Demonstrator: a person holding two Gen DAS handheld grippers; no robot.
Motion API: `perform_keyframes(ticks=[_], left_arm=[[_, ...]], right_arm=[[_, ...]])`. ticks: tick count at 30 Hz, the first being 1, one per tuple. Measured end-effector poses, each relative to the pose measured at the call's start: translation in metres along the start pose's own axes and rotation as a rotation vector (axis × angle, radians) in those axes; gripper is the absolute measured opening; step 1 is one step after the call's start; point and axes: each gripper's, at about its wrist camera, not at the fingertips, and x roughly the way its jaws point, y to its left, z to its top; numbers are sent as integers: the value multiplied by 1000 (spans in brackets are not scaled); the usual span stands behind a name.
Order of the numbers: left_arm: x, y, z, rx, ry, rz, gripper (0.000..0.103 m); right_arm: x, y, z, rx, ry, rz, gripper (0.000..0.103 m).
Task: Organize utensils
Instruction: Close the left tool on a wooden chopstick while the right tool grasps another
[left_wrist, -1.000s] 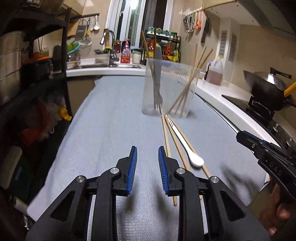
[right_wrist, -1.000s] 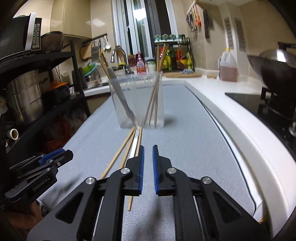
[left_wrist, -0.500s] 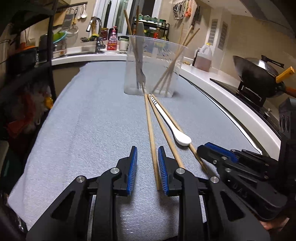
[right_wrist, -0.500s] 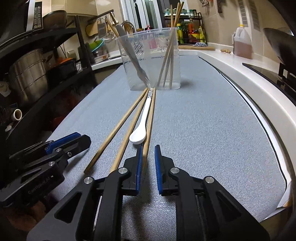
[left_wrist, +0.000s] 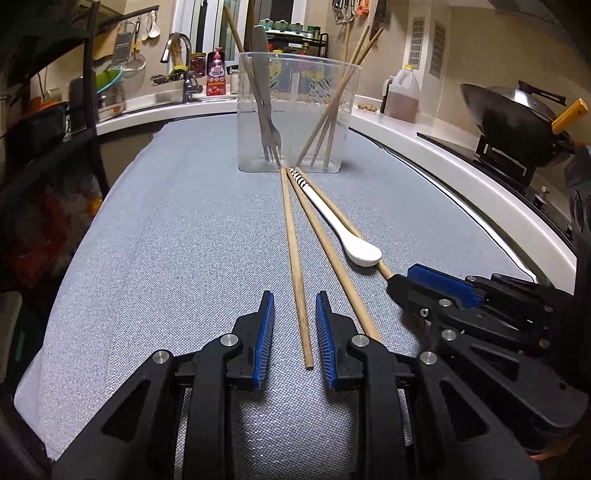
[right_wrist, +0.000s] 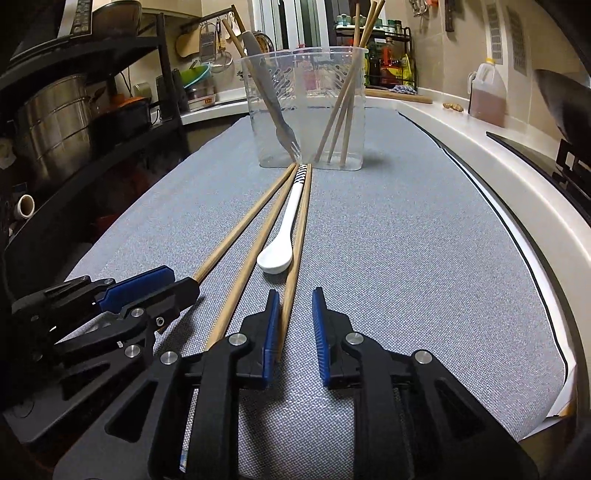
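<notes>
Three loose chopsticks and a white spoon (left_wrist: 360, 251) lie on the grey cloth (left_wrist: 166, 240) covering your bench, fanning toward you from the foot of the clear plastic holder (left_wrist: 295, 110) at twelve o'clock.

The leftmost chopstick (left_wrist: 295, 266) runs straight down between the fingers of your left gripper (left_wrist: 294, 302); its near end stops between the blue pads, with a clear gap on either side. The jaws stand narrowly apart and grip nothing. The middle chopstick (left_wrist: 332, 258) passes just outside that gripper's right finger, at about one o'clock.

In the right wrist view, the rightmost chopstick (right_wrist: 299, 236) comes down into your right gripper (right_wrist: 293, 304), lying against the inner face of the left pad and apart from the right pad. The jaws are closing, still a narrow gap, with the stick between them but not yet pinched.

The spoon rests bowl toward you between the middle and rightmost chopsticks, at roughly eleven o'clock from the right gripper, its striped handle end at the holder's base.

The holder stands upright with a fork (left_wrist: 264, 110) and several chopsticks leaning inside.
</notes>
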Motion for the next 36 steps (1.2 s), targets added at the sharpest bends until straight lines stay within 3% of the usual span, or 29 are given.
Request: perform_keyframes(ticks=[4,8,17,31,36], left_arm=[[1,-3,1,17,-1,17,20],[2,-1,1,15,-1,40,6],[-5,11,1,-11,-7,82,6],[-1,8,1,-9,-11,83,6],[-2,11,1,-25,-10,97,6]], right_arm=[[-1,-4,1,14,-2,-15,5],[-2,-7,0,17,-5,-37,5],[-8,-22,-2,58,-13,-135,6],[-6,-23,-4,59,-19,-89,10],[-6,-18,-5,52,-18,-47,5]])
